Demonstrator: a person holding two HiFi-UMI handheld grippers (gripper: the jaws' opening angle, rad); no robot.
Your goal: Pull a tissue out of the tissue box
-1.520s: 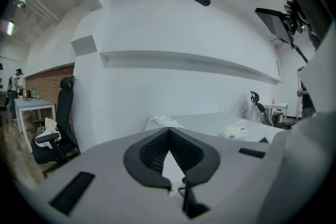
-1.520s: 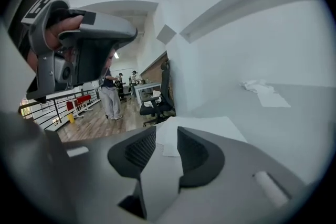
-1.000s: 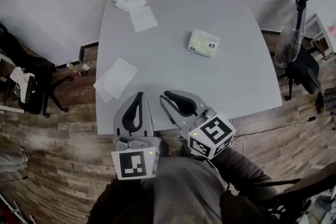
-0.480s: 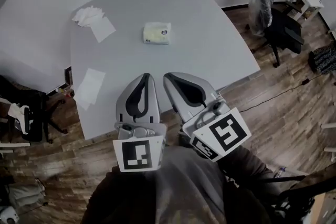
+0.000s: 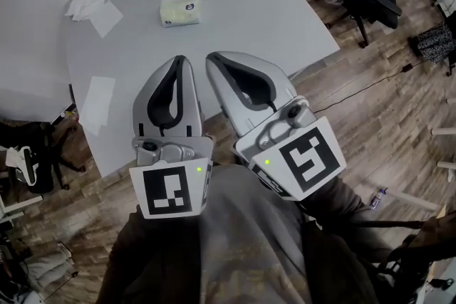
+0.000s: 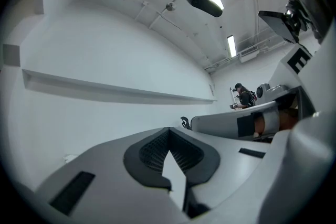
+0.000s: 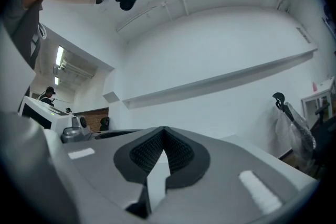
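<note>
While you hold the left claw (image 5: 178, 64) and right claw (image 5: 216, 62) over the near edge of the bench (image 5: 242, 11), the box (image 5: 179, 9) lies toward its far edge. Left gripper view: jaws together, empty. Right gripper view: likewise.

Both are held low, close in front of the person's body, side by side and pointing forward. The left tongs (image 5: 178, 62) point almost straight ahead, jaws together at the tips with nothing between them. The right tongs (image 5: 211, 59) slant inward, tips near the left pair's, also closed and empty.
</note>
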